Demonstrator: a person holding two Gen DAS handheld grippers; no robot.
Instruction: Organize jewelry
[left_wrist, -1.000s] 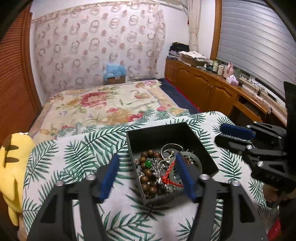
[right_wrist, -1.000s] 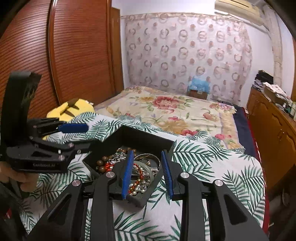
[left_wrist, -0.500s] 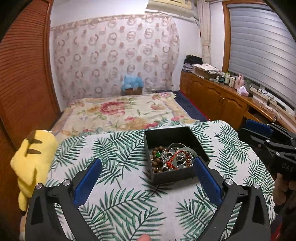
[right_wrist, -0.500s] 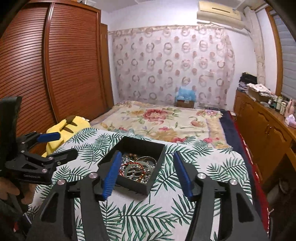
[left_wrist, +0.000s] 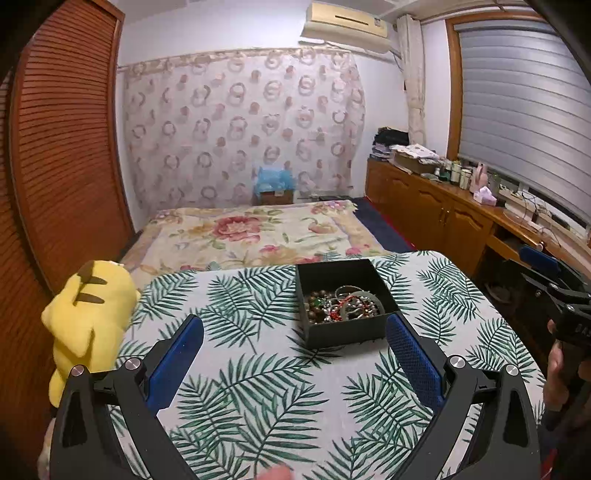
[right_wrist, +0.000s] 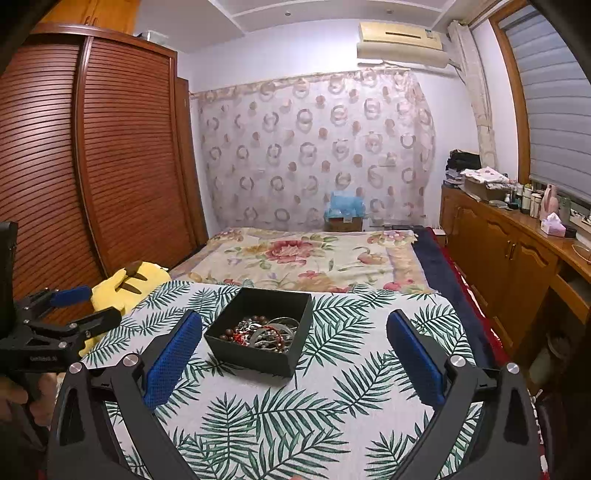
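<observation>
An open black box (left_wrist: 347, 332) sits on the palm-leaf tablecloth (left_wrist: 258, 369), holding a tangle of jewelry (left_wrist: 341, 304): brown beads, a red string, silver rings and chains. It also shows in the right wrist view (right_wrist: 258, 356) with its jewelry (right_wrist: 264, 334). My left gripper (left_wrist: 293, 328) is wide open and empty, back from the box and above the table. My right gripper (right_wrist: 293, 328) is wide open and empty, also back from the box. Each gripper shows at the edge of the other's view, the right one (left_wrist: 554, 280) and the left one (right_wrist: 74, 306).
A yellow plush toy (left_wrist: 88, 314) lies at the table's left edge. A bed with a floral blanket (left_wrist: 251, 232) is behind the table. A wooden cabinet (left_wrist: 443, 214) with clutter runs along the right wall. A louvred wardrobe (right_wrist: 92, 166) stands on the left.
Both grippers have pulled back and up from the box and opened wide. The box and jewelry stay in place.
</observation>
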